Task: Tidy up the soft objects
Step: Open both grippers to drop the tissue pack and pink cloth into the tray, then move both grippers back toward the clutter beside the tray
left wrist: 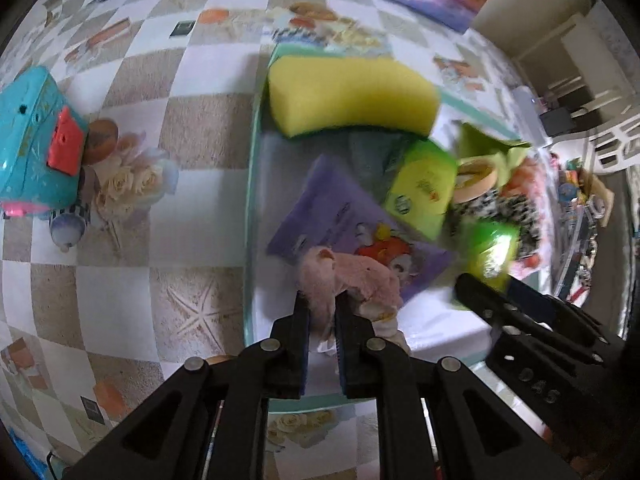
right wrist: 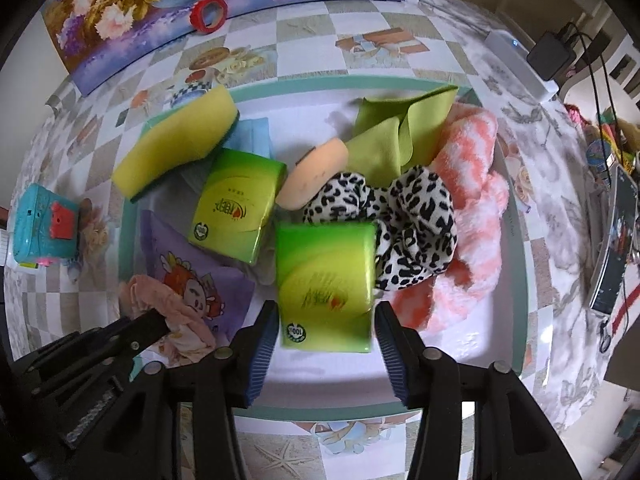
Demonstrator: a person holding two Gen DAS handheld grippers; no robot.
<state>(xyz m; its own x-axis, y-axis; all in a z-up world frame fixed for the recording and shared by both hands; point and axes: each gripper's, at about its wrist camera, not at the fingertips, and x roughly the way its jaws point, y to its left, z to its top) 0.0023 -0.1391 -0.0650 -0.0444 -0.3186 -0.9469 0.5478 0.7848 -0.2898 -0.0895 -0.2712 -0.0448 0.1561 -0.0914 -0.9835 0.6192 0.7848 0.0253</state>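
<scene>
My left gripper [left wrist: 322,306] is shut on a pink plush scrunchie [left wrist: 352,276] over the near left part of the white tray [left wrist: 440,320]; it also shows in the right wrist view [right wrist: 168,304]. My right gripper [right wrist: 326,320] is open, its fingers on either side of a green tissue pack [right wrist: 326,284] lying in the tray [right wrist: 460,344]. The tray also holds a yellow sponge [right wrist: 176,144], a second green tissue pack [right wrist: 236,208], a purple cartoon pack [right wrist: 192,280], a leopard-print cloth [right wrist: 400,220], a green cloth [right wrist: 392,128], a peach puff [right wrist: 312,180] and a pink-white fluffy towel [right wrist: 468,208].
A teal toy with a red flap [right wrist: 44,228] stands on the checked tablecloth left of the tray. A red tape roll [right wrist: 210,14] lies by the floral backboard [right wrist: 120,24]. A white box [right wrist: 520,64] and a black charger [right wrist: 550,54] sit at the back right.
</scene>
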